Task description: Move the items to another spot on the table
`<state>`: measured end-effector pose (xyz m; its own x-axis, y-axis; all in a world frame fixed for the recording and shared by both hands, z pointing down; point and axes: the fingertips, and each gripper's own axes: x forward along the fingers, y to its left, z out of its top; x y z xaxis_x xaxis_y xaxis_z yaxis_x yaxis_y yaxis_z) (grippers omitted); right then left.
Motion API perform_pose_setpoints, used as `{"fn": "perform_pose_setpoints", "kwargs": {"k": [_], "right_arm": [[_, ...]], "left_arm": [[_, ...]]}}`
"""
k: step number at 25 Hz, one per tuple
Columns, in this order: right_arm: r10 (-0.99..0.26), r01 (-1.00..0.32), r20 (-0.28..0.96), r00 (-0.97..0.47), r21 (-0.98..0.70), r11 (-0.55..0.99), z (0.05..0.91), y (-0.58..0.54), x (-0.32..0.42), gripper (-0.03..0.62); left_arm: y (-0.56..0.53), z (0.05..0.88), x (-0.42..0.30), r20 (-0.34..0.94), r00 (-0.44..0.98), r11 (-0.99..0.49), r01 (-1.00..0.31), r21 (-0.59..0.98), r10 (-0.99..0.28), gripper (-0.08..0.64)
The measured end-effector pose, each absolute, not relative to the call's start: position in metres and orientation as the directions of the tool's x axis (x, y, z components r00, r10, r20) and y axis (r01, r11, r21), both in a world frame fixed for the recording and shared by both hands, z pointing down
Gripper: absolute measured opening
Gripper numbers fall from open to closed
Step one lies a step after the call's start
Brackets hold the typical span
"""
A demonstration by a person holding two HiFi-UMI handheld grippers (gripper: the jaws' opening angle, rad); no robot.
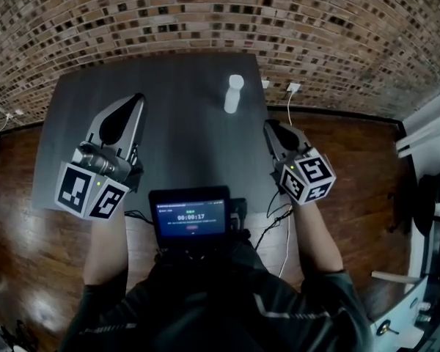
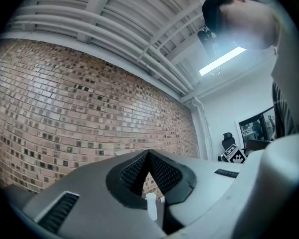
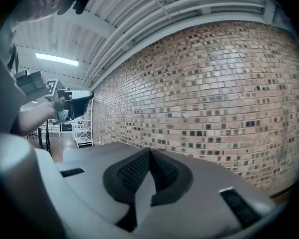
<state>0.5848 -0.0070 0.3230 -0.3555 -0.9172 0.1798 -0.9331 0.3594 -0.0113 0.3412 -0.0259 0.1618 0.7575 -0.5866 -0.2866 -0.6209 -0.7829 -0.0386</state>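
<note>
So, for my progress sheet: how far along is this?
Done: nothing evident; the white bottle stands upright, untouched, at the far side of the table. In hand: nothing; left gripper and right gripper are both shut and empty, short of it. Left: grasp the bottle and move it.

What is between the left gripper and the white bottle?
Nothing: only bare table separates left gripper and white bottle, seen in the head view.

Screen [image 1: 190, 219] at person's chest: timer digits 00:00:17; smaller lines above and below too small to read.
</note>
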Motion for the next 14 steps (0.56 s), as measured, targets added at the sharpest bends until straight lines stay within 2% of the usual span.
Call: {"fn": "perform_pose_setpoints", "kwargs": {"k": [14], "right_arm": [[-0.92, -0.927, 0.184, -0.346, 0.085, 0.366, 0.316, 0.004, 0.562, 0.002]], "left_arm": [[-0.012, 0.156, 0.331, -0.294, 0.762, -0.78, -0.62, -0.079, -0.576, 0.003]]}}
